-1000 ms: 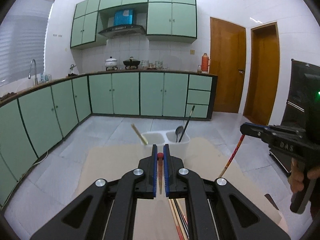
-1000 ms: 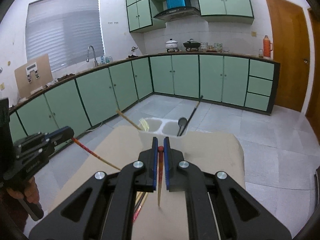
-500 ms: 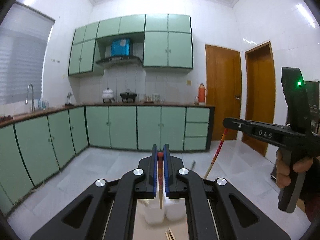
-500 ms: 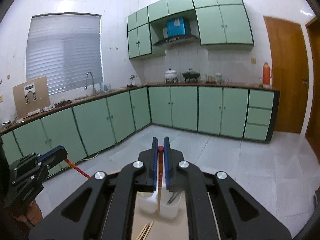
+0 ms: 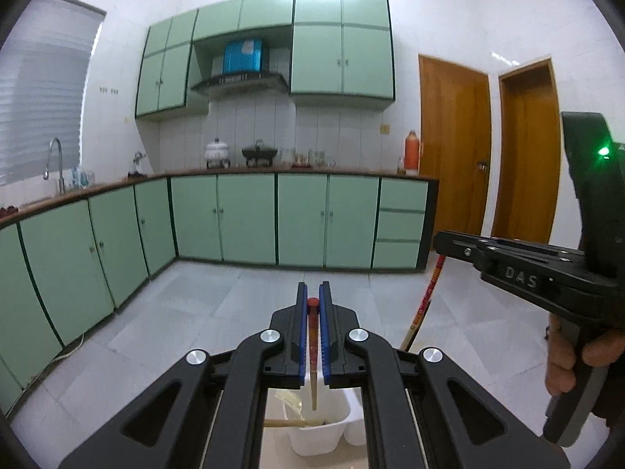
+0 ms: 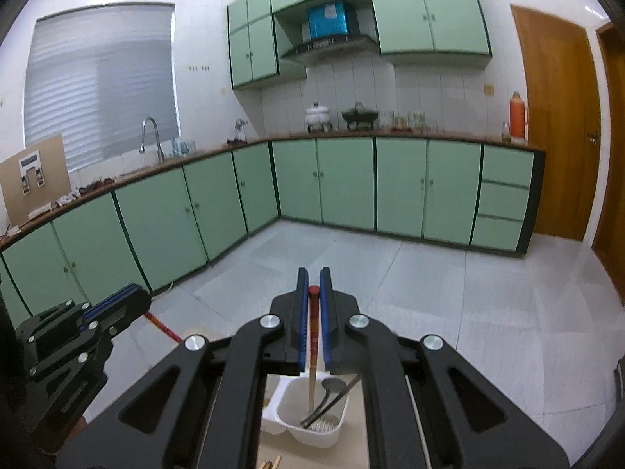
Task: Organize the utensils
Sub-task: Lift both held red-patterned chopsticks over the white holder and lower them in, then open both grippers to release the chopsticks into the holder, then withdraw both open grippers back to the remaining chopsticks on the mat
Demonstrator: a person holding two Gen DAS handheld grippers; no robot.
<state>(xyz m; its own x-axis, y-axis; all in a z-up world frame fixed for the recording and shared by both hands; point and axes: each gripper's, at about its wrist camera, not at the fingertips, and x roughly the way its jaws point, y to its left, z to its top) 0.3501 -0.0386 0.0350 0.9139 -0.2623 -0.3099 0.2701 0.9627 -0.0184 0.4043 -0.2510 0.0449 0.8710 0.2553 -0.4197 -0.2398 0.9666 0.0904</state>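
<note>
My left gripper (image 5: 313, 301) is shut on a red-topped chopstick (image 5: 313, 355) that hangs straight down over the left compartment of a white utensil holder (image 5: 324, 439), which holds a pale fork. My right gripper (image 6: 313, 288) is shut on a second red-topped chopstick (image 6: 312, 355) hanging over the right compartment of the holder (image 6: 312, 426), where a dark spoon (image 6: 332, 389) lies. Each gripper shows in the other's view, the right one (image 5: 441, 240) and the left one (image 6: 136, 299), each with its chopstick slanting down.
The holder stands on a tan table (image 6: 351, 457) with loose chopsticks (image 6: 271, 463) near its front. Green kitchen cabinets (image 5: 250, 219) line the far walls across a grey tiled floor. Two wooden doors (image 5: 453, 148) stand at the right.
Both grippers have lowered a little from half a second ago. The holder has come further into view below them, and each chopstick tip now hangs over its compartment.
</note>
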